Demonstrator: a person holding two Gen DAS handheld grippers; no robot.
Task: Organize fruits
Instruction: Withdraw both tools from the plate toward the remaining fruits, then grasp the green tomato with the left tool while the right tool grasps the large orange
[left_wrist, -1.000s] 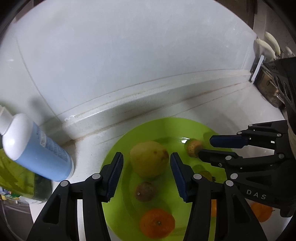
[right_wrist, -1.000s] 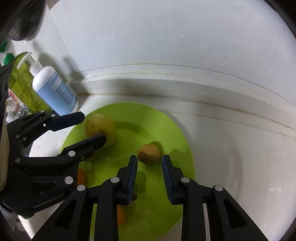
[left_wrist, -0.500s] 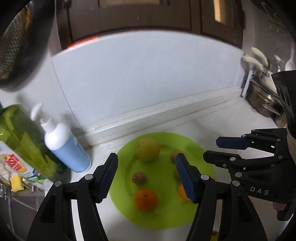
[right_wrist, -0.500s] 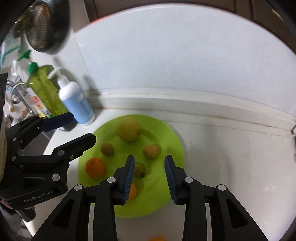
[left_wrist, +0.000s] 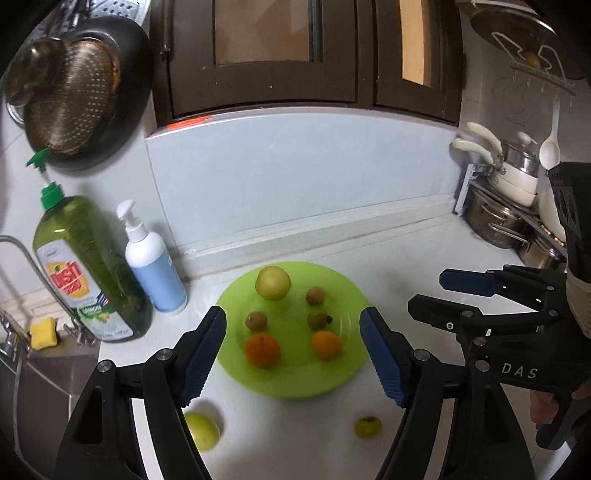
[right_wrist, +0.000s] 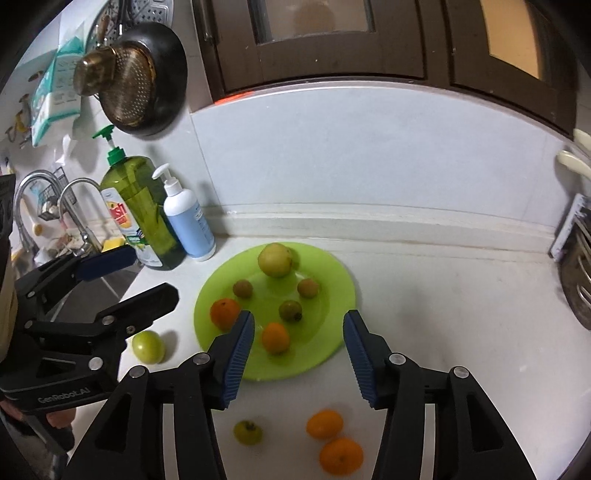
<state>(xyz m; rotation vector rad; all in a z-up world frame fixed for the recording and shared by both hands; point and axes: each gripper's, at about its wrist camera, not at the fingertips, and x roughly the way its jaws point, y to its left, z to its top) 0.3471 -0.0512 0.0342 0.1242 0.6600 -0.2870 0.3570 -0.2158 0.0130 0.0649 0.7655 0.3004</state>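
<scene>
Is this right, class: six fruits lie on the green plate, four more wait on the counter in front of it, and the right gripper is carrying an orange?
One part is wrong. The right gripper carries nothing: its jaws have just been opening, with nothing between the pads, as the right wrist view shows. Six fruits do lie on the green plate, and four wait on the counter.

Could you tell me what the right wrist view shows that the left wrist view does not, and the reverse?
Only the right wrist view shows two oranges lying on the counter below the plate, plus the faucet.

Only the left wrist view shows the stacked pots at the right and the hanging white spoon.

Both show the green plate carrying six fruits, a green apple and a small yellow-green fruit off the plate, the green soap bottle, the blue pump bottle, and both tools, left and right, open and empty.
</scene>
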